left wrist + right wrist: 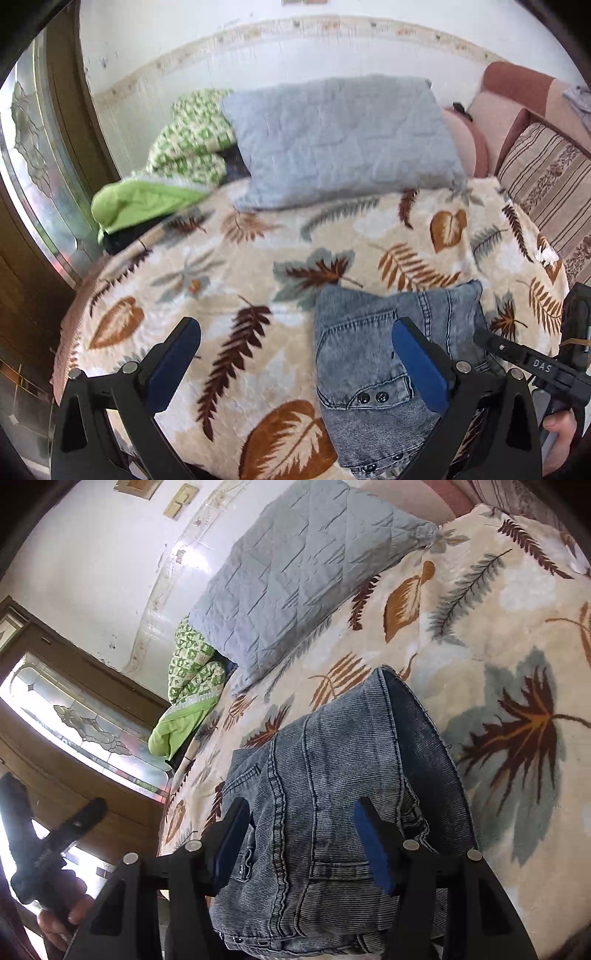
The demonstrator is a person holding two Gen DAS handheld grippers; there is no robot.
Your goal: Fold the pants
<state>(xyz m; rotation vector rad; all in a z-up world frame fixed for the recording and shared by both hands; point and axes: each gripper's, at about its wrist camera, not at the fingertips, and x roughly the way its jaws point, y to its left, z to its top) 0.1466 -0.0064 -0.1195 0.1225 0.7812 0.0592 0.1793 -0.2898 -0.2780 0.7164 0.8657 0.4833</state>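
At the far left stands a wooden door with a leaded glass panel (44, 177). Next to it, a green quilt (173, 162) is bunched against the wall. Your left gripper (295, 363) hovers above the leaf-print blanket (229, 280) with its blue pads spread wide and nothing between them. A grey pillow (340, 140) lies at the head of the bed. The folded jeans (373, 354) rest as a compact bundle on the blanket, near its front edge. Your right gripper (301, 842) hangs directly over the jeans, its pads spread apart on either side of the denim. A striped cushion (550, 184) sits at the far right.
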